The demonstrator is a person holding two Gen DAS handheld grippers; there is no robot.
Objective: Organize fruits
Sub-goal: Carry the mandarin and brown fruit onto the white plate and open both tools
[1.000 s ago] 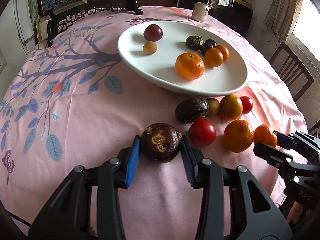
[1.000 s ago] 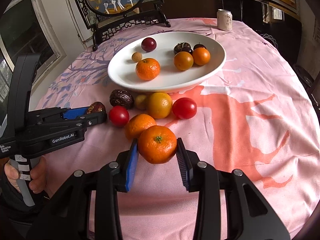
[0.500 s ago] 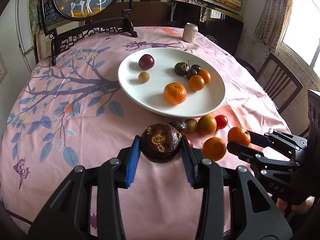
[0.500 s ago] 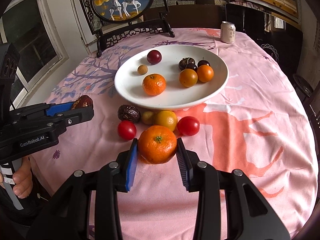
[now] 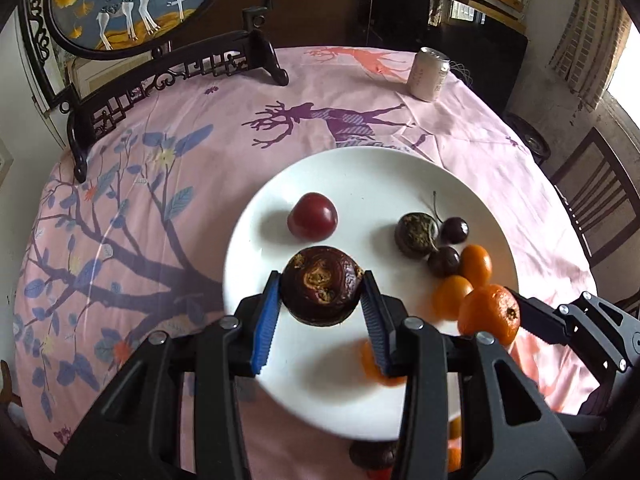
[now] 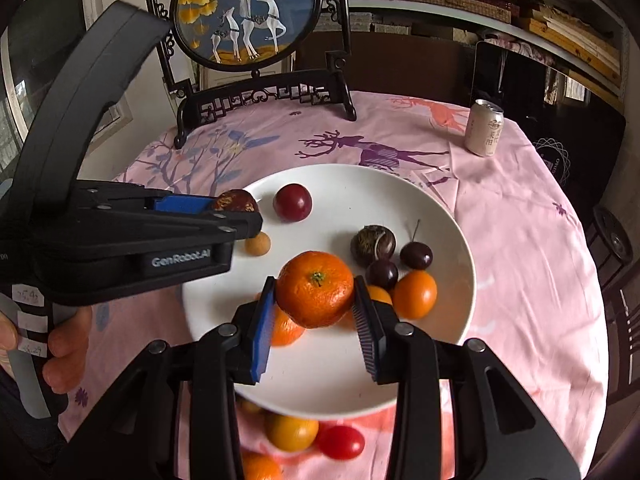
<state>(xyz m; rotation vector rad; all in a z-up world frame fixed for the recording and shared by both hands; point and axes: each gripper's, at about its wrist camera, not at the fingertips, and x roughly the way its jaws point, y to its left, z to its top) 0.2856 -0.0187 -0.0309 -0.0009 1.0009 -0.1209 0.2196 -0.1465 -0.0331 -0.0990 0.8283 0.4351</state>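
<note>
My left gripper [image 5: 320, 300] is shut on a dark brown wrinkled fruit [image 5: 322, 290] and holds it above the near part of the white plate [image 5: 360, 168]. My right gripper [image 6: 314, 300] is shut on a mandarin [image 6: 315, 294] and holds it above the same plate [image 6: 440, 208]. The plate holds a dark red plum [image 5: 312, 216], a brown wrinkled fruit [image 5: 416, 232], two dark cherries [image 5: 454, 229], small oranges [image 5: 475, 264] and a small tan fruit [image 6: 257, 245]. The left gripper also shows in the right wrist view [image 6: 232, 204], and the right gripper's mandarin in the left wrist view [image 5: 490, 312].
Loose fruit lies on the pink cloth by the plate's near rim: a yellow-orange fruit [image 6: 291, 432], a red tomato [image 6: 341, 442] and an orange [image 6: 260, 468]. A drink can [image 6: 485, 128] stands at the far right. A framed deer picture on a black stand [image 6: 246, 12] stands at the far edge.
Both grippers have lifted and moved forward from the loose fruit on the cloth to above the plate, each still holding its fruit.
</note>
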